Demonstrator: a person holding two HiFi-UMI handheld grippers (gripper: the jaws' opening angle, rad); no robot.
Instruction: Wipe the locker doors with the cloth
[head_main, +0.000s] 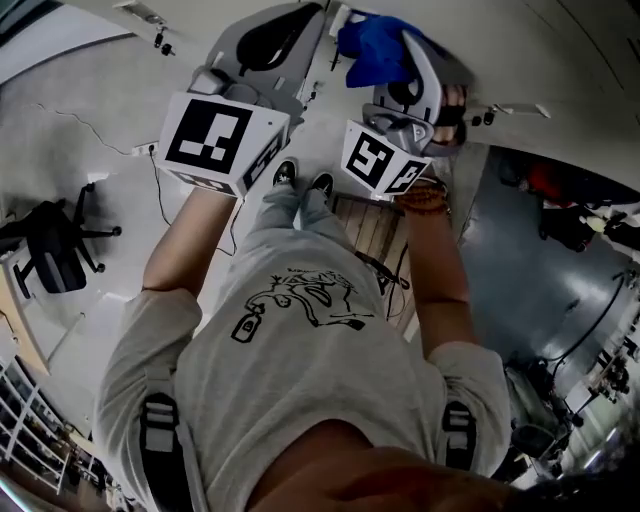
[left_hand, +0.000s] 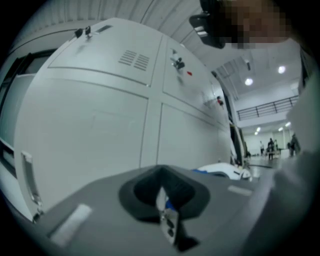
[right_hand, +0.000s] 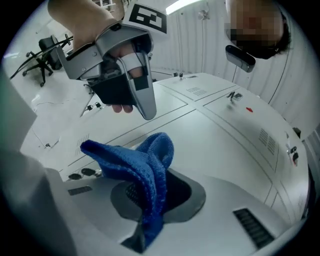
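White locker doors (left_hand: 90, 130) fill the left gripper view, split by thin seams. In the right gripper view the same doors (right_hand: 225, 135) lie just beyond the jaws. A blue cloth (right_hand: 145, 170) is pinched in my right gripper (right_hand: 150, 220), its loose folds sticking up ahead of the jaws. In the head view the cloth (head_main: 372, 48) is held up at the locker by the right gripper (head_main: 400, 45). My left gripper (head_main: 300, 20) is raised beside it, its jaws shut (left_hand: 162, 200) on nothing. That left gripper (right_hand: 145, 107) hovers close to a door.
Vent slots (left_hand: 135, 59) and small key locks (left_hand: 177, 62) sit on the doors. A black office chair (head_main: 55, 245) stands on the floor to the left with a cable (head_main: 160, 190) nearby. A slatted wooden piece (head_main: 375, 230) lies at my feet. Dark equipment (head_main: 570, 215) is at the right.
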